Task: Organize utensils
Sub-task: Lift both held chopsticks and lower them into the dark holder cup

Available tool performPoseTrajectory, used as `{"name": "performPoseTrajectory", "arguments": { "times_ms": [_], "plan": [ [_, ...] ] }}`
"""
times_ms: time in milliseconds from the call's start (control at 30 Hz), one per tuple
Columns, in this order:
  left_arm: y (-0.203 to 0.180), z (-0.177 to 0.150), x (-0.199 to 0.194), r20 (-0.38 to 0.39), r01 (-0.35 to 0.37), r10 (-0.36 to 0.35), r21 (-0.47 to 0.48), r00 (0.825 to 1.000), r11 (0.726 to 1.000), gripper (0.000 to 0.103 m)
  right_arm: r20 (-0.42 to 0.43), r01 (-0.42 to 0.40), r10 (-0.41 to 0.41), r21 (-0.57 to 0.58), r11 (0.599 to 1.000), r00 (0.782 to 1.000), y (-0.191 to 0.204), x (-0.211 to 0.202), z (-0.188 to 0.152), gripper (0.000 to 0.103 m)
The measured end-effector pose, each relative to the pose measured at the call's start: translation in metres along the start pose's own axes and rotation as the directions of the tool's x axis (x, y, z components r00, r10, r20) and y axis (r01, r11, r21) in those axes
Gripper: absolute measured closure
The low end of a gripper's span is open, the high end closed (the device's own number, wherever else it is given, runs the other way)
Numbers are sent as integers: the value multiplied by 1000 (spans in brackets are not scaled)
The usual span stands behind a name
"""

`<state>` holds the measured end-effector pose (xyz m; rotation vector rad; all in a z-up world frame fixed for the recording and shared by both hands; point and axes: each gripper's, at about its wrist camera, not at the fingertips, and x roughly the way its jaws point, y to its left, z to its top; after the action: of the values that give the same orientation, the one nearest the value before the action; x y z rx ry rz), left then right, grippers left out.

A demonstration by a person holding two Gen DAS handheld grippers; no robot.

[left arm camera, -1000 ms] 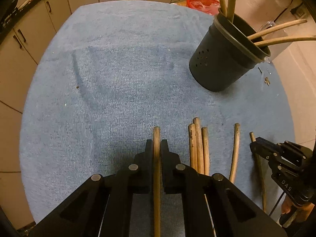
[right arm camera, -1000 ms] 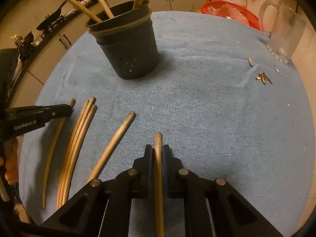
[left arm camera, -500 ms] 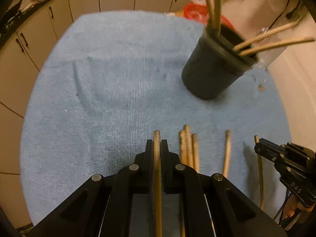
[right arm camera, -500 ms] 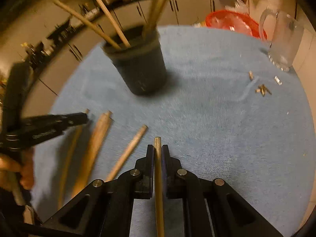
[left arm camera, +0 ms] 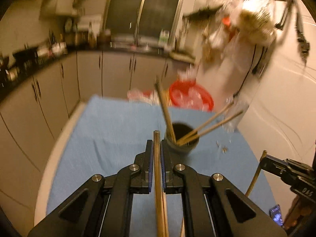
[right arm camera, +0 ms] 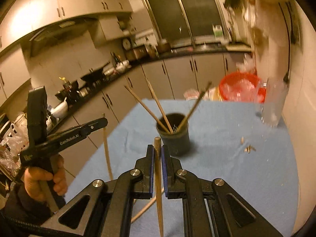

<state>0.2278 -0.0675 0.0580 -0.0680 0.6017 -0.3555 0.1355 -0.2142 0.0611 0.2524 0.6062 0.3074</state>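
Note:
My left gripper (left arm camera: 157,147) is shut on a wooden chopstick (left arm camera: 158,177) that pokes out past its tips, held above the blue towel (left arm camera: 110,130). Just ahead and to the right stands the dark holder cup (left arm camera: 182,140) with several chopsticks leaning in it. My right gripper (right arm camera: 157,152) is shut on another chopstick (right arm camera: 158,187), with the holder cup (right arm camera: 174,138) close in front. Each view shows the other gripper off to the side: the right gripper (left arm camera: 264,161) and the left gripper (right arm camera: 102,121), each with a stick hanging from it.
A loose chopstick (right arm camera: 146,207) lies on the towel (right arm camera: 227,167) below my right gripper. A red basket (right arm camera: 240,89) and a clear glass mug (right arm camera: 274,102) stand at the far right edge. Small scraps (right arm camera: 248,148) lie right of the cup. Cabinets surround the table.
Both grippers have risen off the towel with their chopsticks and tilted up toward level. The holder cup now sits lower and nearer the tips, and the kitchen fills the top of both views.

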Motion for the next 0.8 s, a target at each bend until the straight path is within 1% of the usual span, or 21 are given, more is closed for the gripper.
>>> {"name": "performPoseTrajectory", "arguments": {
  "times_ms": [67, 133, 267, 400, 467, 600, 800],
  "plan": [
    [-2, 1, -12, 46, -12, 11, 7, 999, 1000, 97, 25, 3, -2, -13, 1000, 1000, 3, -4, 3, 96],
    [-2, -3, -17, 80, -14, 14, 4, 997, 1000, 97, 30, 5, -5, -14, 1000, 1000, 5, -6, 2, 96],
    [-6, -1, -28, 134, -23, 23, -1, 991, 1000, 97, 44, 14, -13, -11, 1000, 999, 4, -9, 2, 96],
    [-6, -1, -39, 187, -20, 22, -12, 982, 1000, 97, 85, 26, -25, -11, 1000, 996, 2, -17, -3, 96],
    [-5, -4, -41, 189, -18, 20, -14, 982, 1000, 97, 107, 31, -30, -8, 999, 994, 2, -20, -9, 96],
    [-4, -12, -35, 162, -10, 13, -19, 987, 1000, 97, 136, 45, -42, -20, 999, 990, 3, -28, -16, 96],
    [-4, -20, -33, 134, -3, 6, -22, 991, 1000, 97, 127, 41, -38, -17, 999, 991, 4, -45, -18, 96]
  ]
}}
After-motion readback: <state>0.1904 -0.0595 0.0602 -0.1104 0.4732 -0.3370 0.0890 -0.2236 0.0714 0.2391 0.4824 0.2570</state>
